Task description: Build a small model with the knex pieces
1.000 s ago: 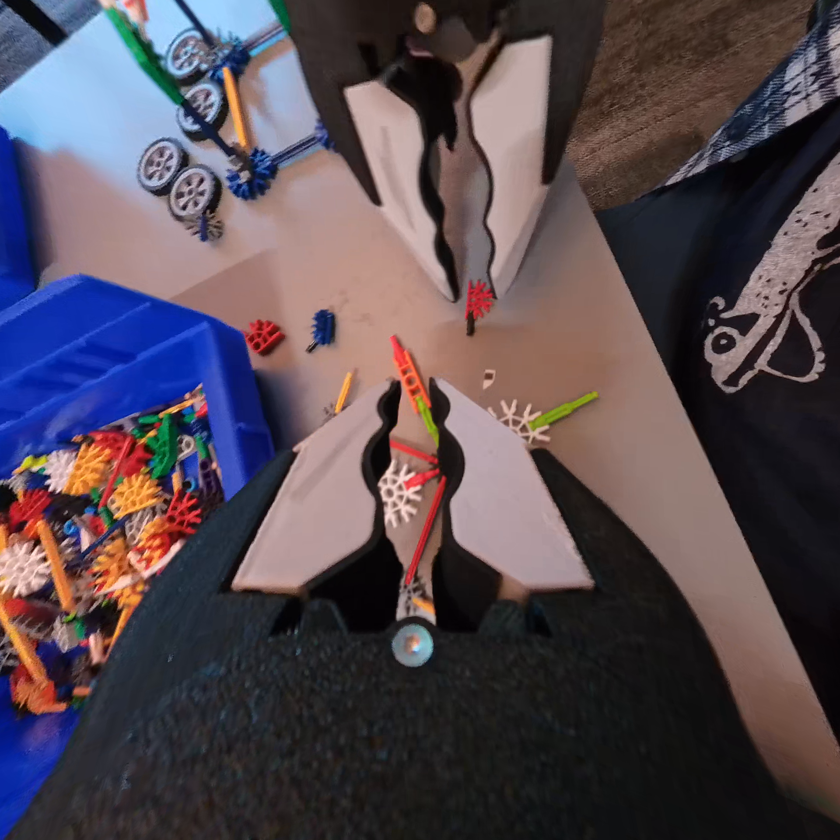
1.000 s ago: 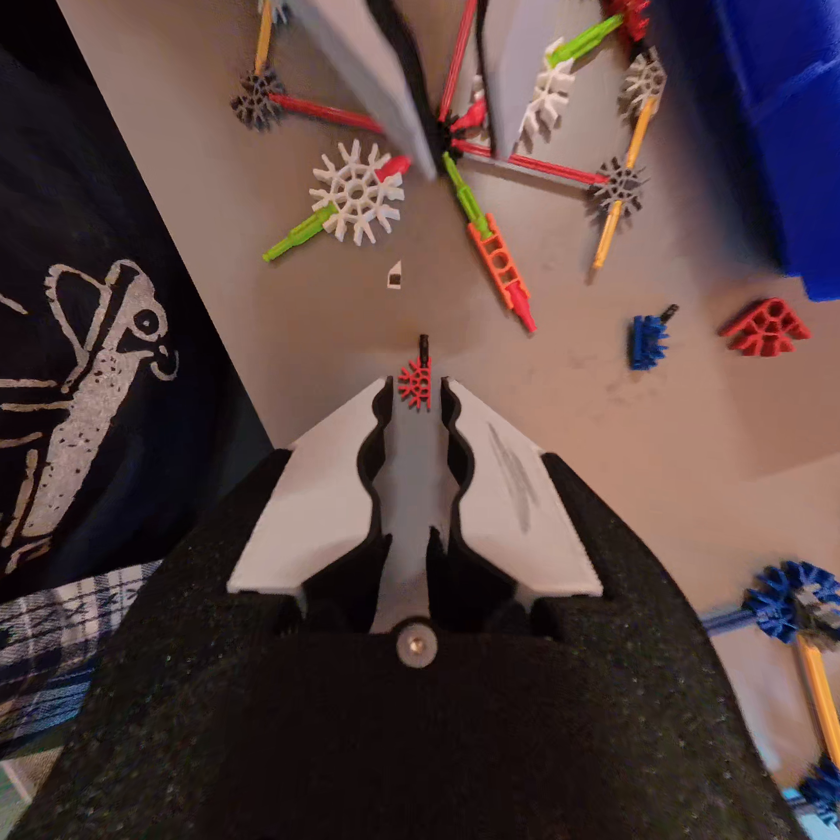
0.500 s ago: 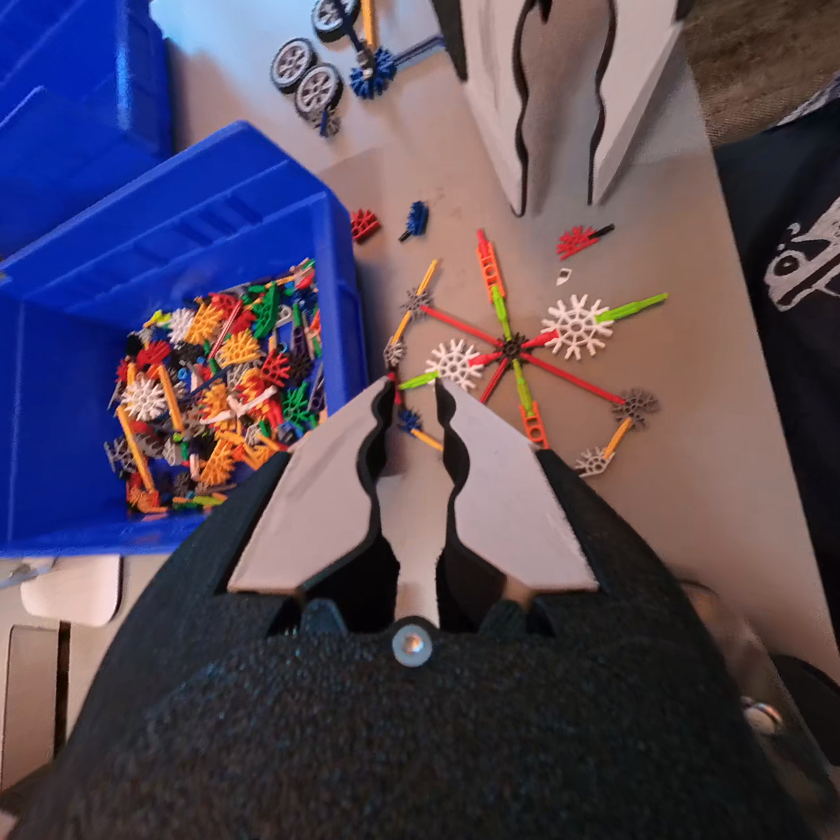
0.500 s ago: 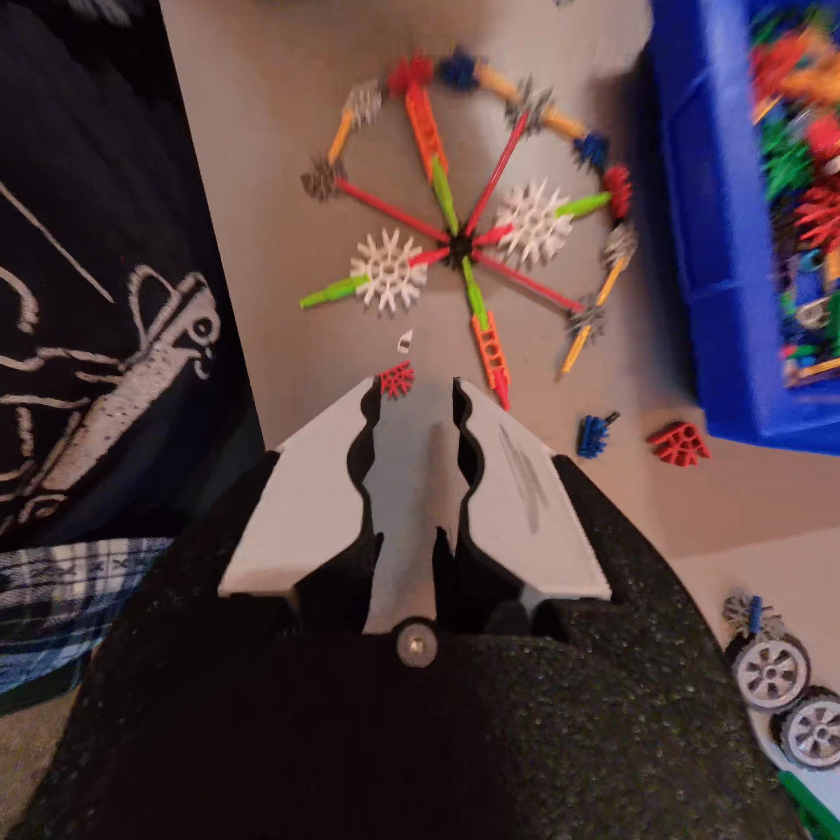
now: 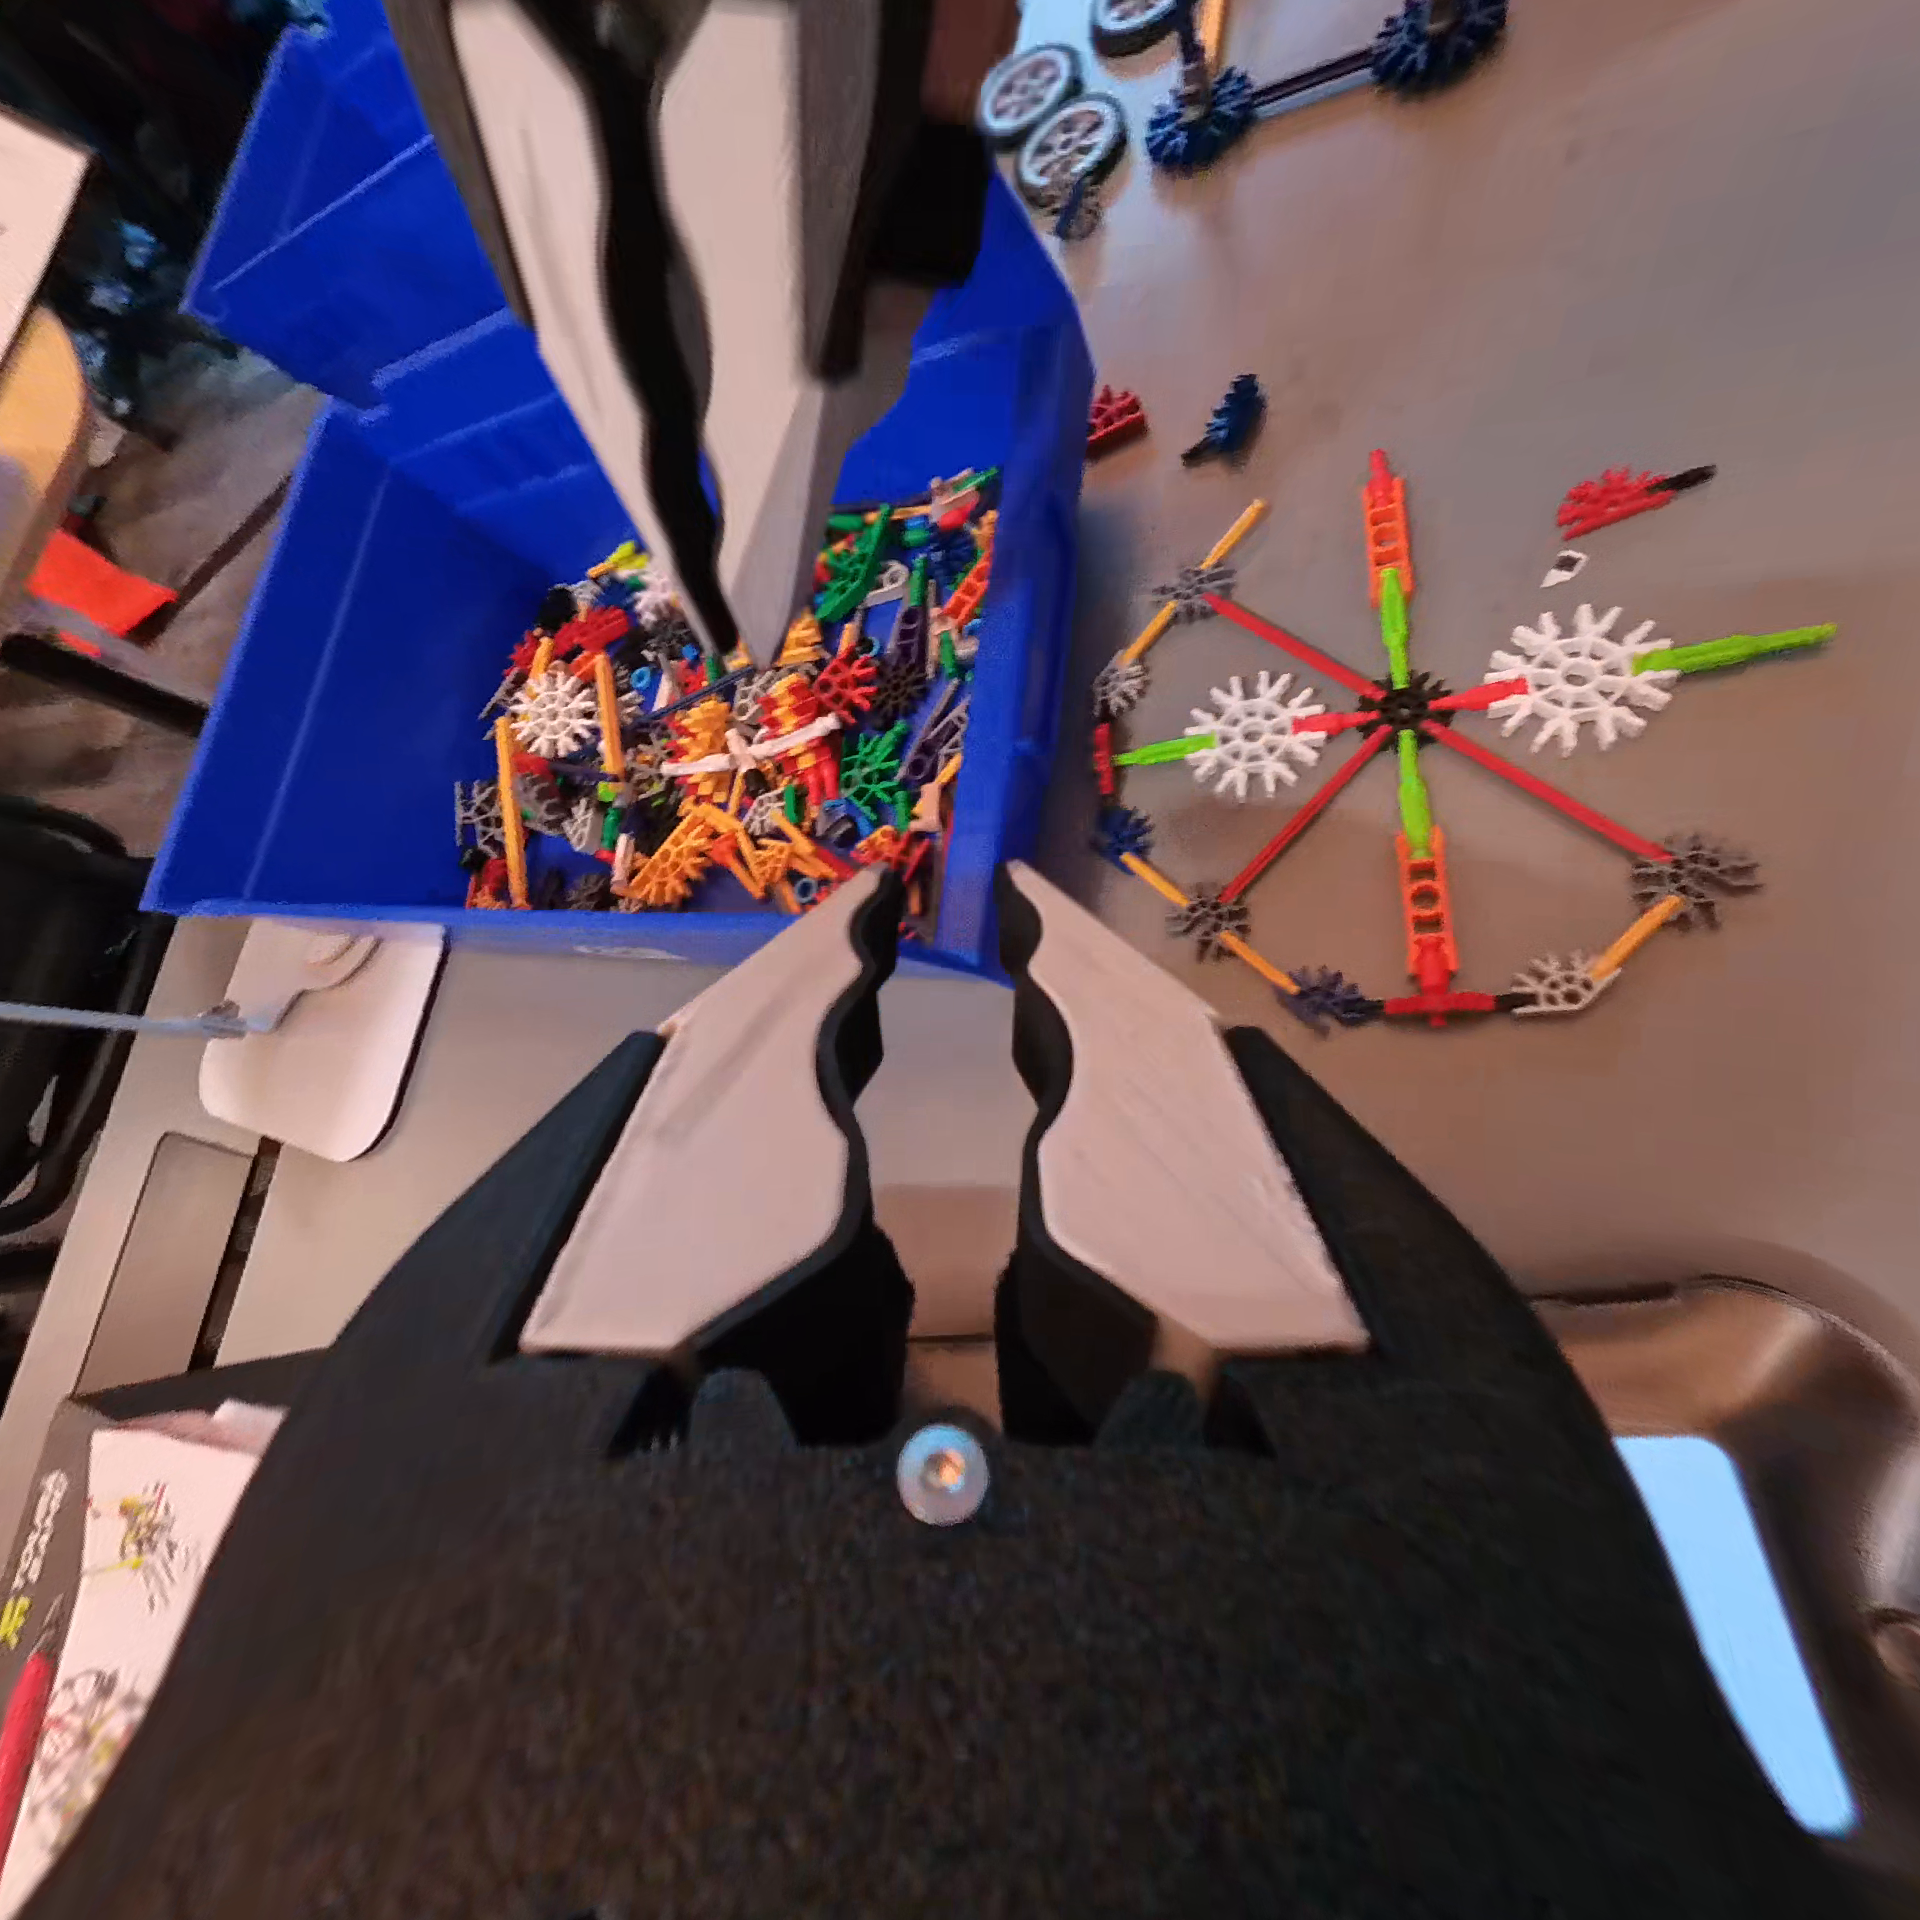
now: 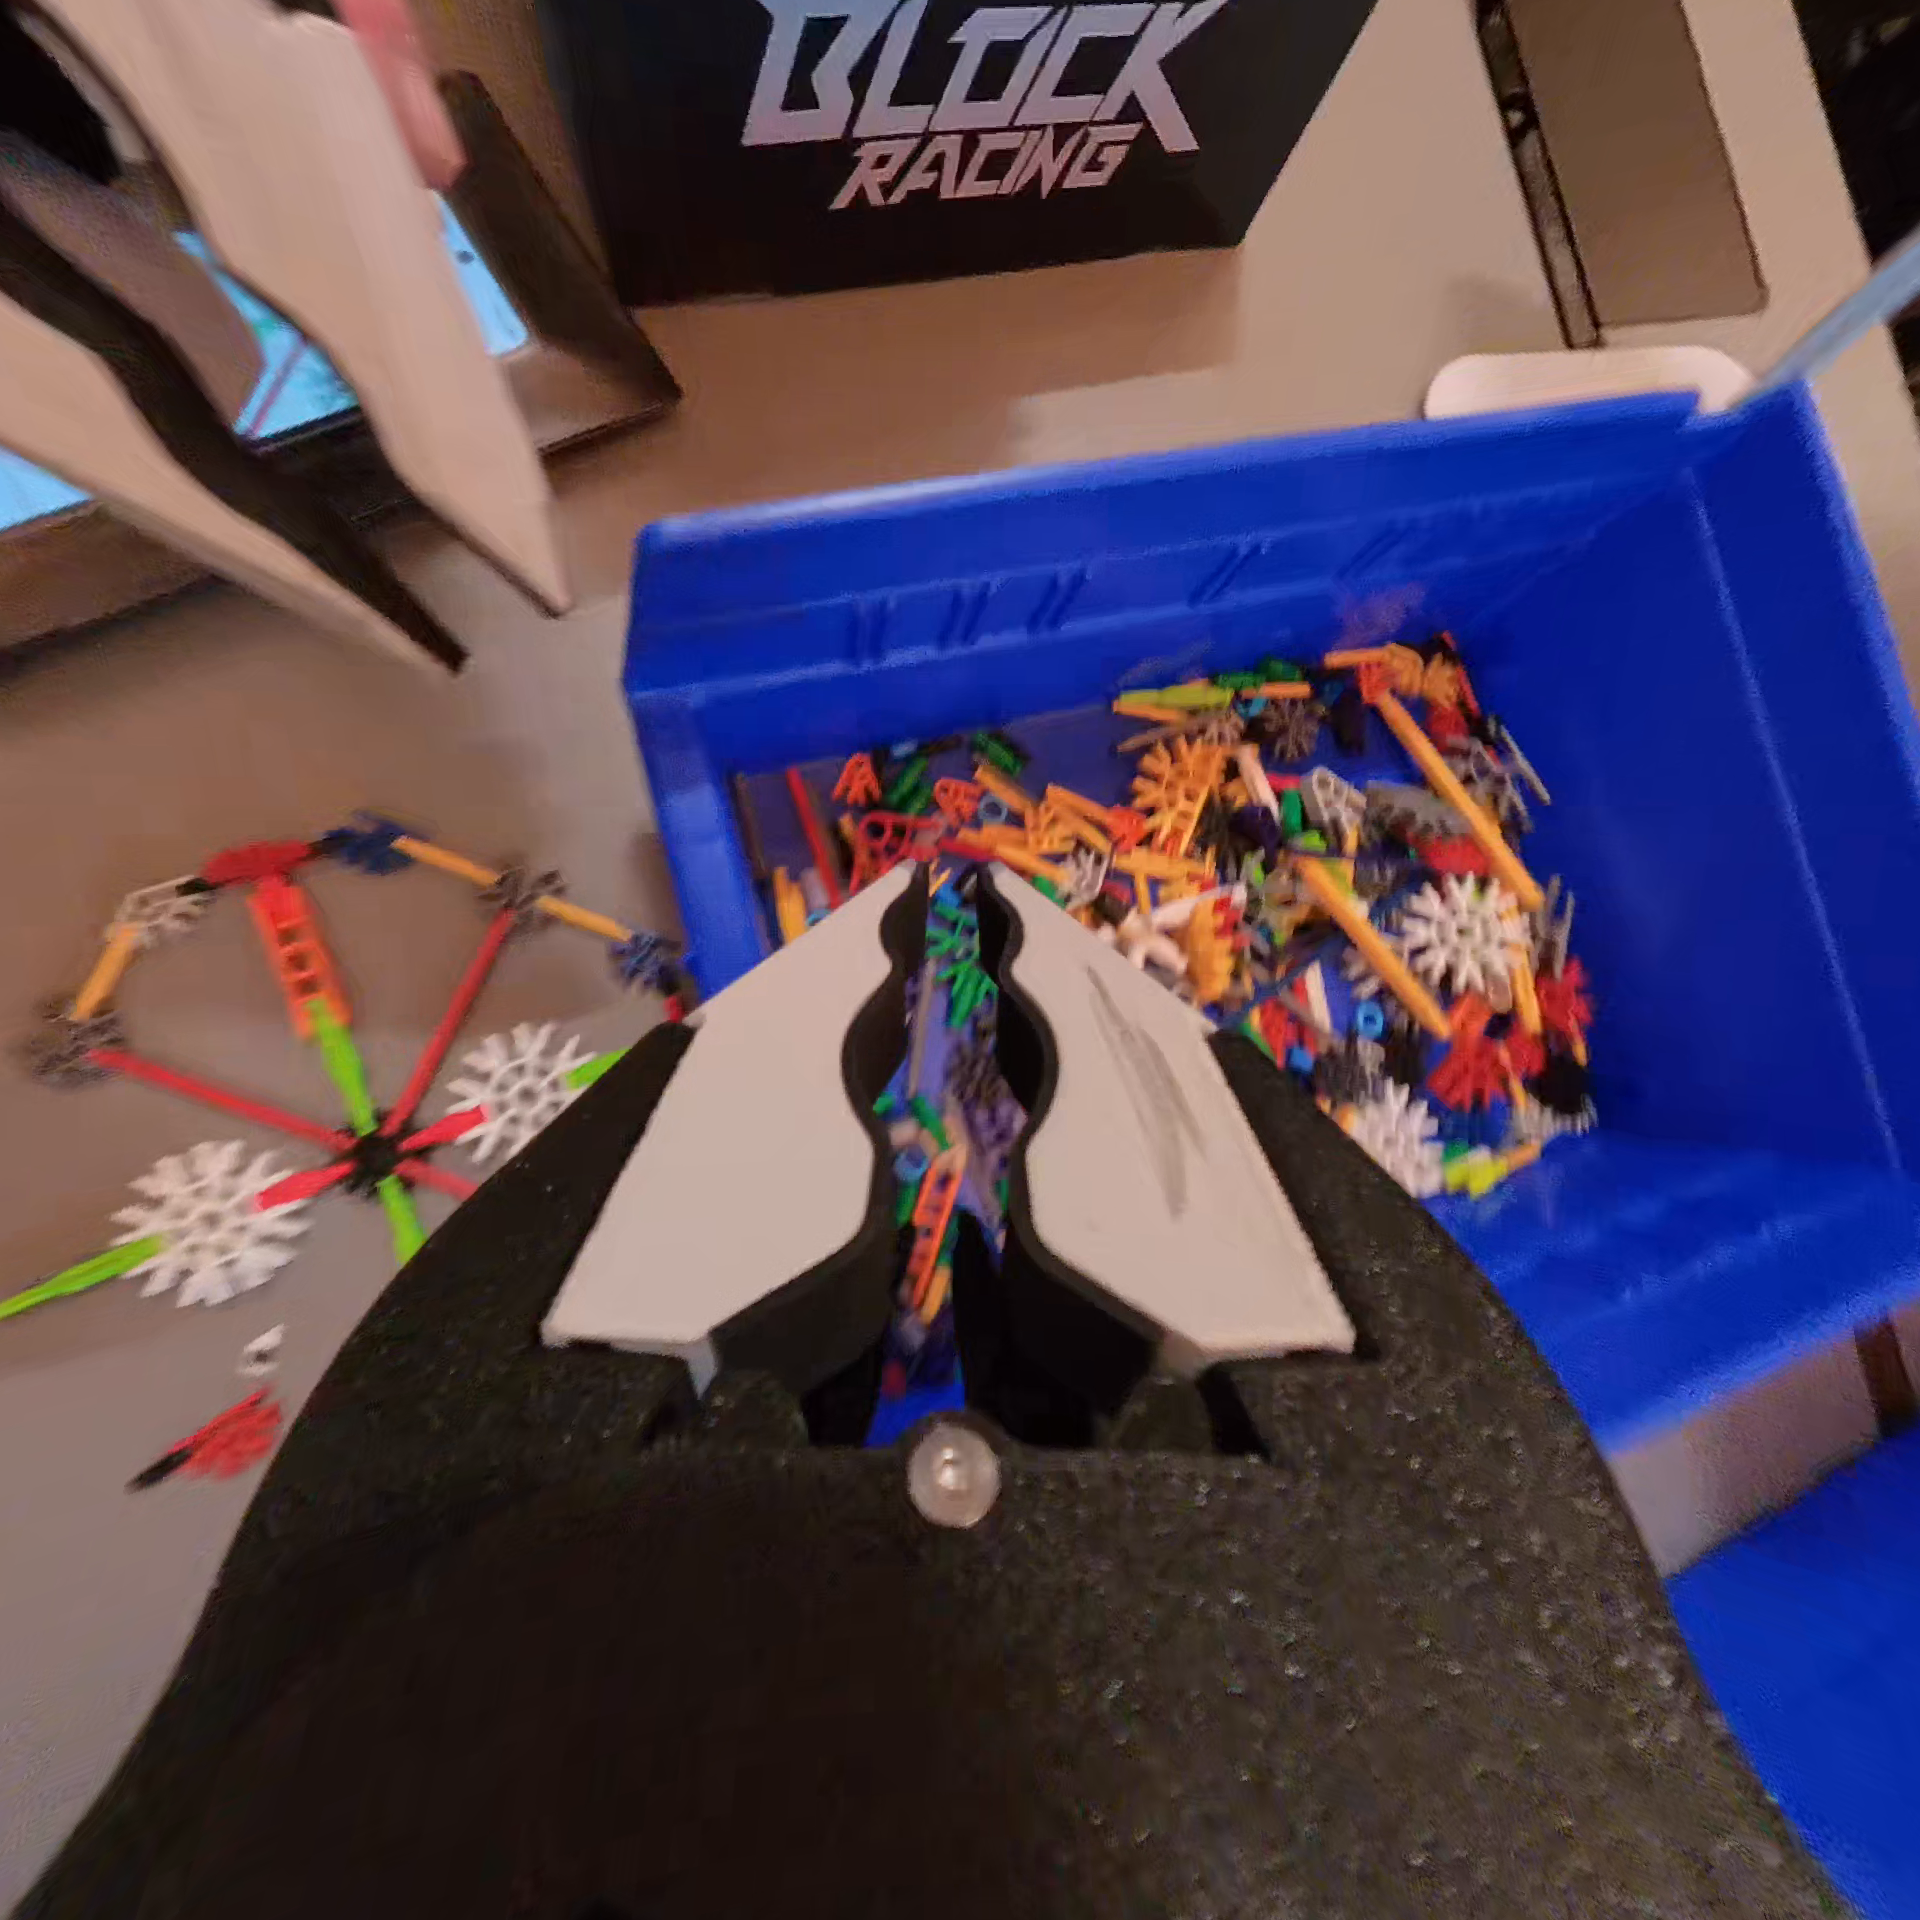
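Note:
A flat wheel of rods and connectors [image 5: 1403,707] lies on the tan table, with two white snowflake connectors on its spokes; it also shows in the right wrist view [image 6: 369,1148]. A blue bin [image 5: 343,727] beside it holds a pile of mixed pieces [image 5: 727,748]. My right gripper [image 6: 951,878] hangs over that pile [image 6: 1299,935] with its jaws almost together; I cannot tell whether a piece is between them. It shows from the left wrist view [image 5: 743,649] with its tips in the pile. My left gripper [image 5: 948,883] is open and empty, above the bin's near corner.
A red connector with a black rod [image 5: 1616,494] lies loose by the wheel. A red connector [image 5: 1117,412] and a blue one [image 5: 1231,410] lie farther back. A wheeled model [image 5: 1070,125], a second blue bin [image 5: 343,260], a black box [image 6: 935,156] and a white card [image 5: 322,1039] surround the area. Across from one pair of fingers to the other is roughly 9 cm.
Both grippers pulled back from the wheel. The right let go of the red connector with black rod, swung over the bin and narrowed its jaws. The left rose and moved back.

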